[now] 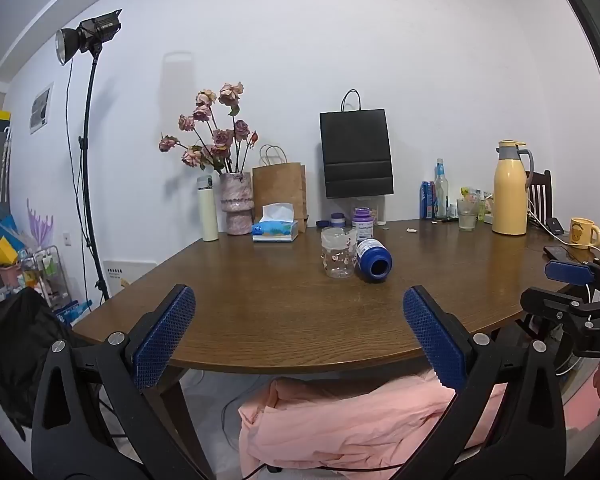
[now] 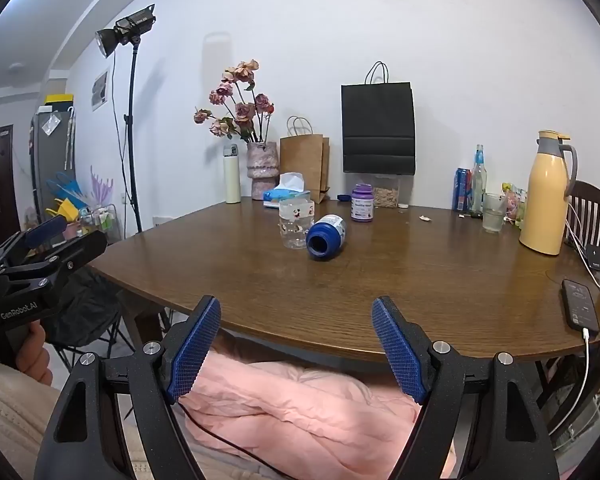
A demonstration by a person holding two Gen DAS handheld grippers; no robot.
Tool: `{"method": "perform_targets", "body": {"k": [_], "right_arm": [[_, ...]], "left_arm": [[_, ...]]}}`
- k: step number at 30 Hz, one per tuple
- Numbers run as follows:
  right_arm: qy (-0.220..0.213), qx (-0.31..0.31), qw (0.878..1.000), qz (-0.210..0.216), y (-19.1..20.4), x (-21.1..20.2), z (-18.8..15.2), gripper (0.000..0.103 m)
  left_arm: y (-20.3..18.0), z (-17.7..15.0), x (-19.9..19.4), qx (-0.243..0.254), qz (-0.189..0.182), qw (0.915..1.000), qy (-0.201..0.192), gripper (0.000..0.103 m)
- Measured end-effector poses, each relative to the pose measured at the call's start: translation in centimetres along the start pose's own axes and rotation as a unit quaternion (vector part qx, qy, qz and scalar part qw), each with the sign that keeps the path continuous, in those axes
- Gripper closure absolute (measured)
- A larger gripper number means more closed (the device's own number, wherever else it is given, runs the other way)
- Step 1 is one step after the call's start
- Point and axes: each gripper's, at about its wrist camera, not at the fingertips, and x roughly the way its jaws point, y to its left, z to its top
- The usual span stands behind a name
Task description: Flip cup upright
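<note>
A blue cup (image 1: 374,266) (image 2: 325,242) with a white label lies on its side mid-table, its dark mouth facing me. Touching its left side, a clear cup (image 1: 338,254) (image 2: 296,222) with cartoon prints stands on end. My left gripper (image 1: 299,300) is open and empty, held before the near table edge, well short of both cups. My right gripper (image 2: 297,308) is open too, at the front edge, with nothing between its blue pads. Each gripper shows at the rim of the other's view: the right (image 1: 572,276) and the left (image 2: 48,236).
On the brown wooden table (image 1: 260,320) stand a tissue box (image 1: 275,230), flower vase (image 1: 237,208), paper bags, a purple jar (image 2: 362,202), a drinking glass (image 2: 493,212), a yellow thermos (image 2: 546,196), a yellow mug (image 1: 584,232) and a charging phone (image 2: 580,304). Pink cloth (image 2: 300,408) lies below the edge.
</note>
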Motion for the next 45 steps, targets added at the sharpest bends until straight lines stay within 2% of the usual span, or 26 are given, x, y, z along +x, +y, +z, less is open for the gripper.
{"method": "perform_targets", "body": {"k": [45], "right_arm": [[-0.002, 0.000, 1.000, 0.000, 0.05, 0.11, -0.22, 0.020]], "left_arm": [[0.05, 0.03, -0.09, 0.001, 0.000, 1.0000, -0.002, 0.000]]}}
